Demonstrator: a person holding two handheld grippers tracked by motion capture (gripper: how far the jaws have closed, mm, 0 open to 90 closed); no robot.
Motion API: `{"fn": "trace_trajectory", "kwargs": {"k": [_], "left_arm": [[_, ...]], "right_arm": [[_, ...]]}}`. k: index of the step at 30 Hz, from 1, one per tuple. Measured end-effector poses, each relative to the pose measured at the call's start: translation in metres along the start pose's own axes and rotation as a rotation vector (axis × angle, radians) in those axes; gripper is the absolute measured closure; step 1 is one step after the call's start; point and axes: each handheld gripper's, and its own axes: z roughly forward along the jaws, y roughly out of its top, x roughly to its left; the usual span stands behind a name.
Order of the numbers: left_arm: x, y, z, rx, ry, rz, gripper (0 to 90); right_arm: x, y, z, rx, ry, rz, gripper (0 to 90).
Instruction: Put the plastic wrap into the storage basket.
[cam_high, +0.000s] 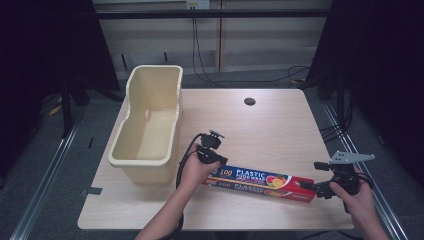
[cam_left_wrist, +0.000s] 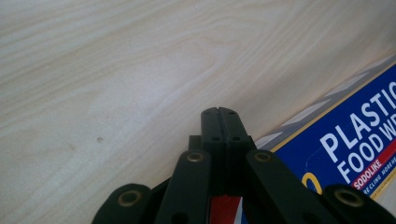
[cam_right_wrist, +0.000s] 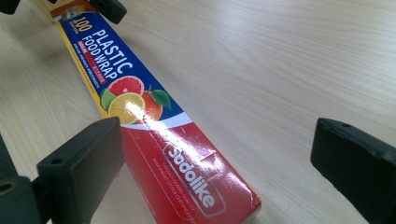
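**A:** Start at the left gripper (cam_left_wrist: 219, 112). Open or closed?

**B:** Closed tight, jaws flat together, nothing pinched between them. Parked over the blue end of the box (cam_high: 260, 181), tips aimed at bare counter (cam_high: 260, 130) just off that end's long edge.

**A:** And the right gripper (cam_right_wrist: 215, 140)?

**B:** Spread wide at the red end of the box, holding nothing. Straddles that end loosely: one jaw just beside the box's edge, the other well apart from it, neither pressing.

**A:** Lie of the box?

**B:** Flat on the counter, long axis running from one gripper to the other, printed face up. Seen from the right gripper, stretches straight away between the jaws, red end nearest, blue end farthest.

**A:** Nearer hand for a grab, then?

**B:** Probably the right. Already lined up around the red end, so only needs to close across the narrow width. Would need opening first on the left.

**A:** Anything else around the box?

**B:** A cream bin (cam_high: 142, 162), just past the blue end on the far side, open top up and empty. Also a small dark hole (cam_high: 249, 101) in the counter, well beyond the middle of the box.

**A:** Counts?

**B:** One box, one bin, one hole, two grippers.
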Motion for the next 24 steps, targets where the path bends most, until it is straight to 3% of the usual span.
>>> {"fn": "trace_trajectory", "kwargs": {"k": [1, 2, 4, 5, 10, 12, 14, 17, 18, 21, 24], "left_arm": [[0.001, -0.001, -0.001, 0.015, -0.005, 0.018, 90.0], [0.0, -0.002, -0.001, 0.006, -0.009, 0.002, 90.0], [0.0, -0.004, -0.003, 0.024, -0.02, 0.016, 90.0], [-0.001, -0.005, -0.003, 0.018, -0.027, 0.007, 90.0], [-0.005, -0.004, -0.005, -0.004, -0.057, 0.041, 87.4], [-0.007, -0.002, -0.006, -0.012, -0.068, 0.049, 77.7], [-0.01, 0.001, -0.007, -0.023, -0.091, 0.082, 73.1], [-0.02, 0.004, -0.005, -0.031, -0.145, 0.104, 56.2], [-0.026, 0.005, -0.001, -0.024, -0.158, 0.145, 44.8], [-0.032, 0.006, 0.003, -0.028, -0.171, 0.168, 34.7], [-0.039, 0.007, 0.008, -0.04, -0.173, 0.232, 20.6]], "right_arm": [[0.0, 0.0, 0.0, 0.0, 0.002, 0.0, 2.3], [0.0, 0.0, 0.0, -0.001, 0.001, 0.001, 2.3], [0.001, 0.0, 0.0, -0.001, 0.001, 0.0, 2.4], [0.001, 0.0, 0.0, -0.001, 0.001, 0.0, 2.4], [0.001, 0.0, 0.0, -0.001, 0.005, -0.002, 2.4], [0.001, 0.001, 0.001, -0.006, 0.006, -0.003, 2.3], [0.001, 0.001, 0.001, -0.008, 0.008, -0.002, 2.3], [0.001, 0.001, 0.0, -0.008, 0.007, 0.0, 2.3], [0.0, 0.001, 0.0, -0.008, 0.008, -0.004, 2.3], [0.0, 0.0, 0.0, -0.008, 0.006, -0.001, 2.4], [0.0, 0.0, -0.001, -0.01, 0.009, 0.001, 2.4]]}}
